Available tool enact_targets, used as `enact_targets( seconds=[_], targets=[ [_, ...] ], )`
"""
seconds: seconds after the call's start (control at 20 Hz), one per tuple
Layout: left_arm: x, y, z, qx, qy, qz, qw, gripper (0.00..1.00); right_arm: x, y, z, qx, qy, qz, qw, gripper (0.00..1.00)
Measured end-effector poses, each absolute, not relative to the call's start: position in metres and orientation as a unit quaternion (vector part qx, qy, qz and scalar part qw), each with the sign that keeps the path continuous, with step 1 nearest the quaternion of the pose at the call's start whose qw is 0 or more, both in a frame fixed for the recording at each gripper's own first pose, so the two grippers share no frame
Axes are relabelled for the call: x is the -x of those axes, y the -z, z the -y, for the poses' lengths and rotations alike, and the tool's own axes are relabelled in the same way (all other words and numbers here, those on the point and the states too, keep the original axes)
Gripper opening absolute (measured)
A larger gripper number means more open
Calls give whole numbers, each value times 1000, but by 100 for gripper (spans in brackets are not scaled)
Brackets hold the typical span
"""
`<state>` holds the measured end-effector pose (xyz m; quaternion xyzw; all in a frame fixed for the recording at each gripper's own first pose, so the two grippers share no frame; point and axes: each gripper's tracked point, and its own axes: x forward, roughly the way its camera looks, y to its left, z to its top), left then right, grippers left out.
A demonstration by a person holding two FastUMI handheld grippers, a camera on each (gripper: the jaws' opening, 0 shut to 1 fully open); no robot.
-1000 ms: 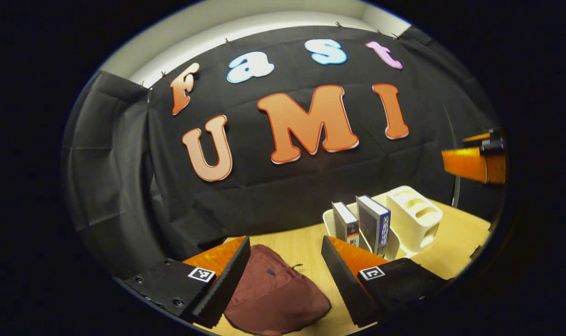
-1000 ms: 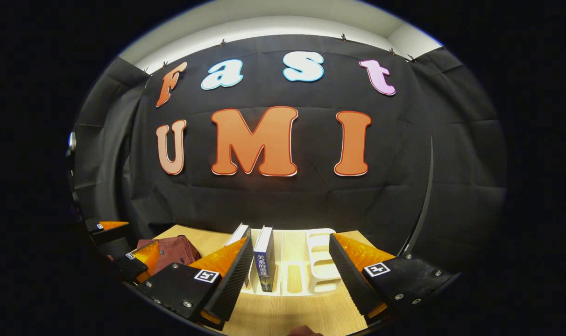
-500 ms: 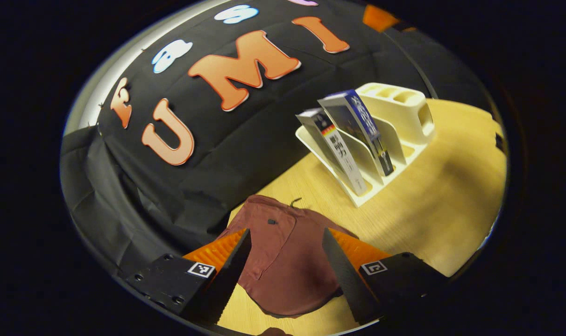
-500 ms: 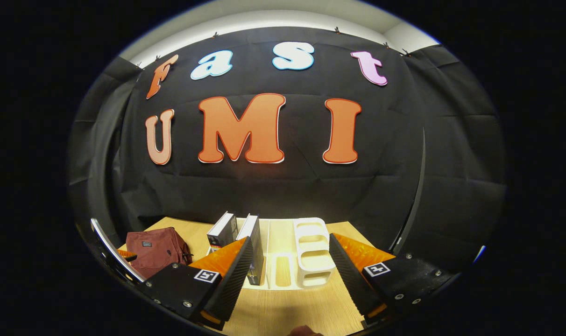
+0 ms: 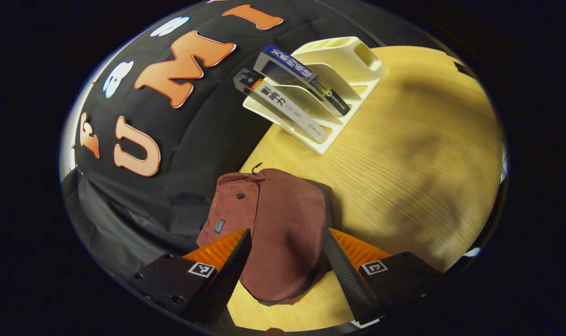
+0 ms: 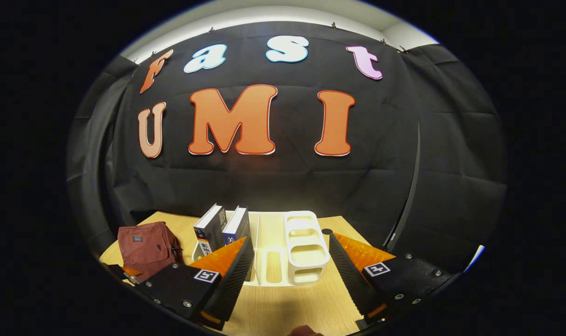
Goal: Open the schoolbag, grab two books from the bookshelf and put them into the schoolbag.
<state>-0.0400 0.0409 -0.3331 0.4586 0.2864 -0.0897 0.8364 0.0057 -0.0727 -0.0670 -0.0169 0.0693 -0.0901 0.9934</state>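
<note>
L gripper (image 5: 286, 261) is hanging above the bag (image 5: 283, 233) w/ its camera pitched down and rolled, so the table (image 5: 404, 154) and the wall are tilting across the left gripper view; its fingers are standing wide apart, nothing between them, and the bag's near end is showing in the gap; whether the tips are touching the cloth, can't tell. The bag is lying flat on the table, dark red, a small tag on its flap, a zip line running along the edge nearest the R finger, a cord sticking out at its far end. Beyond the bag, well apart from it, the shelf (image 5: 357, 81) is sitting near the wall, cream plastic w/ dividers. Two books are standing in the slots on the shelf's bag side: the pale-spined book (image 5: 283, 105) nearest the bag, the blue book (image 5: 306, 79) just beside it on the other side, both leaning. In the right gripper view, R gripper (image 6: 290, 263) is being held level, low over the table and facing the shelf (image 6: 306, 247) from the front; fingers wide open, empty, clear of the shelf. There the two books, pale-spined (image 6: 210, 228) and blue (image 6: 237, 226), are sitting at the shelf's L end, and the bag (image 6: 145, 245) is lying further L of the shelf, apart from it.
</note>
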Motion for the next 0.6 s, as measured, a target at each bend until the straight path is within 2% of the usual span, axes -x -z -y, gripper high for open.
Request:
enact_targets(
  seconds=[0.25, 0.45, 0.5, 0.6],
  targets=[
    [42, 357, -57, -476, 76, -314, 818, 97, -7, 72, 72, 15, 90, -74, 993, 96],
    [31, 336, -67, -491, 54, -285, 821, 96, -6, 70, 73, 19, 92, -71, 993, 96],
    [32, 339, -66, -484, 60, -290, 823, 100, -6, 71, 72, 18, 91, -71, 993, 96],
    [25, 338, -70, -478, 55, -290, 827, 96, -6, 72, 72, 19, 90, -73, 993, 97]
  ],
)
